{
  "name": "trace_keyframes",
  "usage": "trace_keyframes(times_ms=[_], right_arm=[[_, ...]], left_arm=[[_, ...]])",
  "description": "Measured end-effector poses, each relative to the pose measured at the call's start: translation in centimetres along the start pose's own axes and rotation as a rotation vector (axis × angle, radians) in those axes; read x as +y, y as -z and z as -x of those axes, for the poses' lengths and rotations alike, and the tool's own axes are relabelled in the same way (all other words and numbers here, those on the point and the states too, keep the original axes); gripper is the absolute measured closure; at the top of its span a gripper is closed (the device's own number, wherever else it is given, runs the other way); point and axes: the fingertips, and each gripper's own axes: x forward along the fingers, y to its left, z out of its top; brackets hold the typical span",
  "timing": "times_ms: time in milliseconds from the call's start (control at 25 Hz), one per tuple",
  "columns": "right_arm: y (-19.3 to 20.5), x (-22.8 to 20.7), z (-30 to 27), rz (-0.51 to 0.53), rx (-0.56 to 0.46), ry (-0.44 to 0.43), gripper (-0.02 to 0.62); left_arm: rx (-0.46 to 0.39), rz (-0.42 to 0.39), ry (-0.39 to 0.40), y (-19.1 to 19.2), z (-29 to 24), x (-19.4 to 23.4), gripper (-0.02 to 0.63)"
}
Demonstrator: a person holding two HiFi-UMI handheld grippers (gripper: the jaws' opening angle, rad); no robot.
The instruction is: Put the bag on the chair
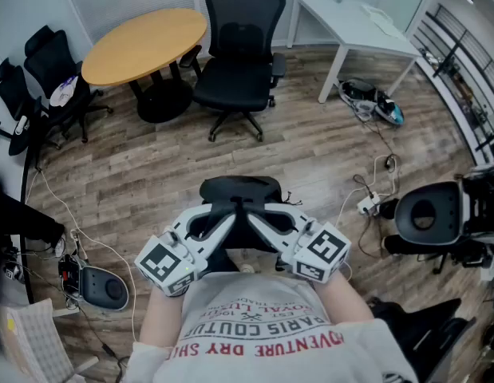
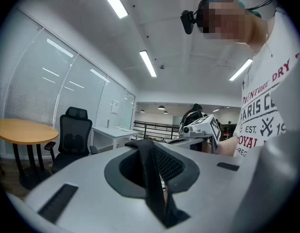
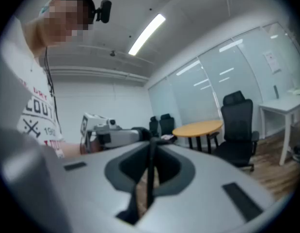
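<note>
The black bag is held up over the wood floor, just in front of the person. Its long axis runs left to right. What is inside cannot be seen. The left claw is clamped on a black woven strap, and the right claw is pinched tight on another thin strap. Both are held close to the chest, angled inward so their tips meet in a V. The black office chair stands well ahead, beside a round table.

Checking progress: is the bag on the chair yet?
Not yet. The bag hangs from the left hand-held gripper and right hand-held gripper; the chair stands apart, ahead.
</note>
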Motion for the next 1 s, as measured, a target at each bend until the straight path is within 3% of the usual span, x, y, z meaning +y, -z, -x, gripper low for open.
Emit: trace_keyframes(times_ms=[360,600,1000], right_arm=[[0.0,0.0,-0.2,0.023,-0.005,-0.006,0.549],[0.8,-0.3,-1.3,-0.019,0.006,-0.019,0.548],[0.4,-3.8,-7.8,-0.057,0.034,-0.018,0.548]], left_arm=[[0.005,-0.008,0.022,-0.3,-0.1,0.5,0.537],[0.042,0.009,0.024,0.5,-0.1,1.6,0.537],[0.046,0.084,0.03,0.7,0.0,9.4,0.537]])
